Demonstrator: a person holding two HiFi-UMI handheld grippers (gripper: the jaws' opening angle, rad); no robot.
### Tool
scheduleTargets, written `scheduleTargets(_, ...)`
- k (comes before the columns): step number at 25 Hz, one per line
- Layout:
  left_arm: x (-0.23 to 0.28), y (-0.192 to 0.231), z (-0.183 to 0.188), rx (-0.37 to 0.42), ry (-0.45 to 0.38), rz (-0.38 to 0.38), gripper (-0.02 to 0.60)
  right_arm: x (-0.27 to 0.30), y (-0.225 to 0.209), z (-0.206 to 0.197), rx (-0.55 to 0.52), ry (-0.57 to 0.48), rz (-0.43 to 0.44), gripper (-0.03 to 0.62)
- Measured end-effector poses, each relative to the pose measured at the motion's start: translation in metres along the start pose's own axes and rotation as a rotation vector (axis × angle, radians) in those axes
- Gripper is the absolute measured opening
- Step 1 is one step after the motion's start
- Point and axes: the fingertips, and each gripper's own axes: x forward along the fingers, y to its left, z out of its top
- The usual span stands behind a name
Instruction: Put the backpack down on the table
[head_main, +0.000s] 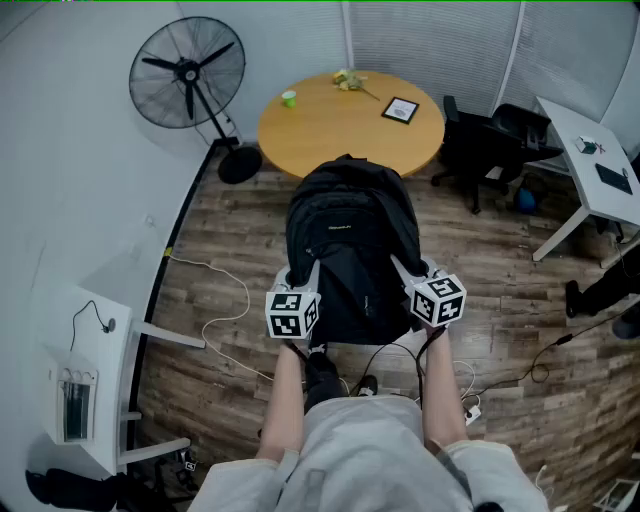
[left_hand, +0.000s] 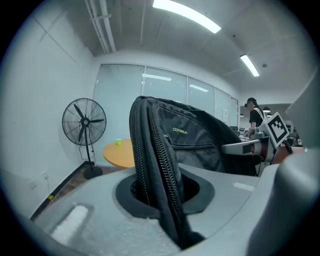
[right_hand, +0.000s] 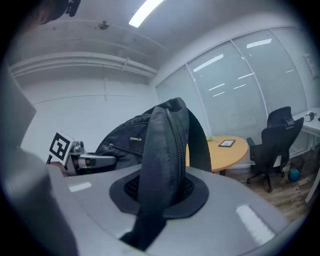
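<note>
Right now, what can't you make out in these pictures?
- Near edge of the table: head view, behind the backpack.
- Underside of the backpack: hidden by its own body in every view.
- The yellow item on the table: head view, too small to identify.
- Print on the card: head view, too small.

Matt black woven cloth backpack (head_main: 350, 250), ribbed zipper (left_hand: 165, 165); smooth pale wood round counter (head_main: 330, 130); grainy wood-plank floor (head_main: 240, 250), dull finish.
</note>
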Motion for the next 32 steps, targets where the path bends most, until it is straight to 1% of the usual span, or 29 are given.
scheduleTargets(3, -0.01, -0.008, 0.02, -0.002, -0.023, 0.044, 0.055, -0.013, 0.007, 0.021, 0.008, -0.057, -0.036, 0.052)
scheduleTargets(5, -0.021, -0.014, 0.021, -0.009, -0.033, 0.078, 0.055, -0.024, 0.013, 0.021, 0.0, -0.061, -0.048, 0.052)
scheduleTargets(7, -0.031, -0.018, 0.012, -0.025, -0.04, 0.091, 0.054, -0.031, 0.018, 0.013, -0.005, -0.047, -0.042, 0.052)
scheduleTargets(10, -0.041, -0.019, -0.003, -0.051, -0.033, 0.077, 0.054, -0.037, 0.025, 0.002, -0.005, -0.022, -0.026, 0.052)
scheduleTargets(12, -0.041, -0.019, -0.005, -0.056, -0.024, 0.065, 0.054, -0.038, 0.026, 0.0, -0.02, -0.009, -0.026, 0.052)
scheduleTargets(20, -0.029, -0.015, 0.008, -0.021, -0.038, 0.038, 0.055, -0.027, 0.02, 0.011, -0.038, -0.035, -0.034, 0.054)
scheduleTargets(23, -0.017, -0.01, 0.018, -0.007, -0.046, 0.033, 0.055, -0.017, 0.013, 0.016, -0.022, -0.053, -0.053, 0.054)
scheduleTargets(25, -0.002, -0.007, 0.022, -0.004, -0.046, 0.032, 0.055, -0.007, 0.004, 0.02, -0.021, -0.051, -0.082, 0.054)
scheduleTargets(28, 0.029, -0.008, 0.025, -0.012, -0.04, 0.023, 0.055, 0.006, -0.017, 0.024, -0.035, -0.029, -0.135, 0.054)
scheduleTargets(32, 0.079, 0.002, 0.03, -0.042, -0.038, 0.005, 0.055, 0.032, -0.049, 0.035, -0.047, -0.013, -0.146, 0.054)
